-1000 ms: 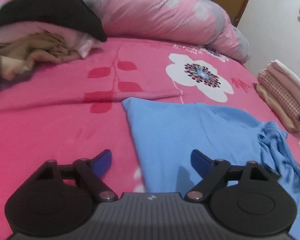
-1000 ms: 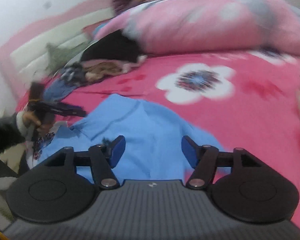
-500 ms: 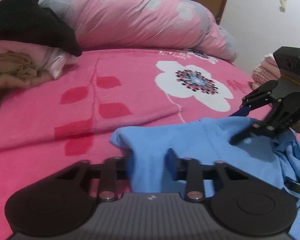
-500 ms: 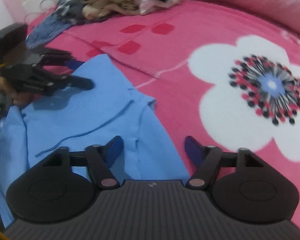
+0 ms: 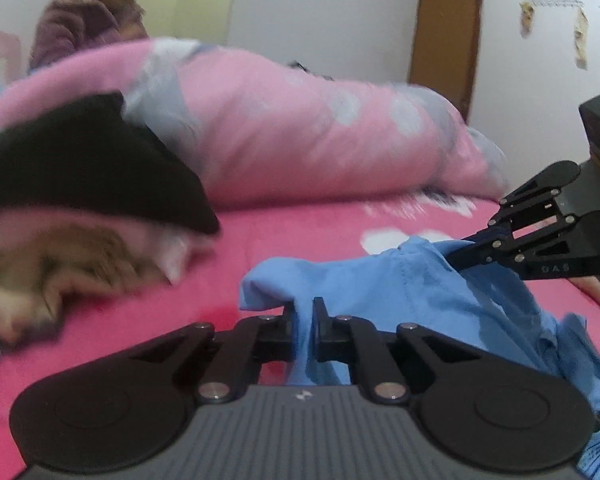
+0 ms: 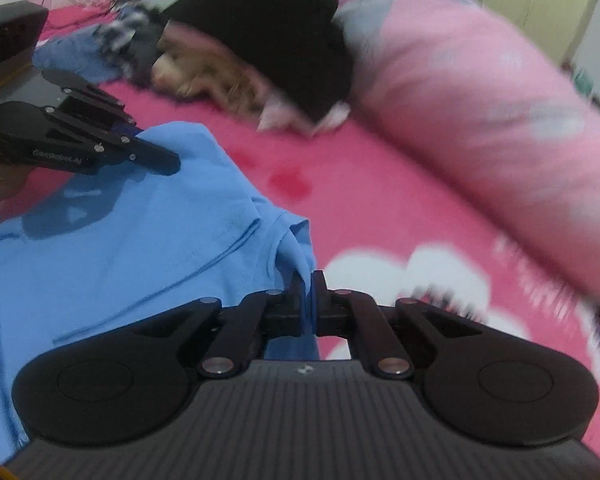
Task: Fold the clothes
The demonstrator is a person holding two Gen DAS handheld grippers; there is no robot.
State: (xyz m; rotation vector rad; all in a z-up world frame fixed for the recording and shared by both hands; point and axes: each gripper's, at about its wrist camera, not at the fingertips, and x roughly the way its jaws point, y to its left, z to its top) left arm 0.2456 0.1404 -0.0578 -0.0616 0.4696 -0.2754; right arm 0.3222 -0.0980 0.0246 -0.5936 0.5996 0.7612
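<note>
While both grippers pinch blue shirt [image 5: 420, 292], lettering blurs.

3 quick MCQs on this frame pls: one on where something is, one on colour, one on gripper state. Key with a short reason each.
1. Where does the black garment lie?
A. on the pile of clothes beside the pink quilt
B. spread flat under the blue shirt
C. hanging on the door

2. What colour is the shirt being folded?
A. white
B. light blue
C. brown

3. What state are the two grippers in?
A. both open above the bed
B. only the left is shut
C. both shut on the shirt

Key:
1 A, it tops the pile next to the pink quilt.
2 B, the cloth reads light blue in both views.
3 C, the left gripper and right gripper each pinch a fold of blue cloth.
</note>
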